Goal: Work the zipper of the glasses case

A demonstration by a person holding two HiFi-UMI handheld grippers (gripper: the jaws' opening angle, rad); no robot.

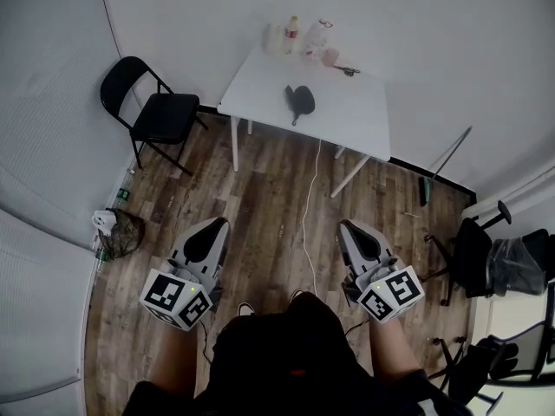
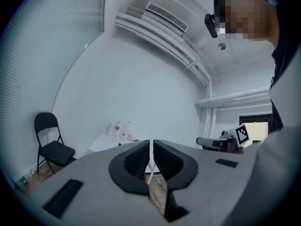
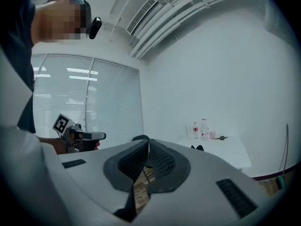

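Closest to me are the left gripper (image 1: 217, 224) and the right gripper (image 1: 349, 226). Both have smooth grey shells and ribbed black pads, and both pairs of jaws are clenched on nothing. Under them runs the brown wood-plank floor (image 1: 269, 189). Well ahead, between the two pairs of jaws, stands a flat white table (image 1: 347, 120). A black folding chair (image 1: 156, 107) stands ahead and left of the left jaws. The black glasses case (image 1: 300, 102) lies on the table. It is rounded at the far end and narrows toward the jaws, its long axis slanting slightly left. Clear bottles (image 1: 291, 35) stand beyond it.
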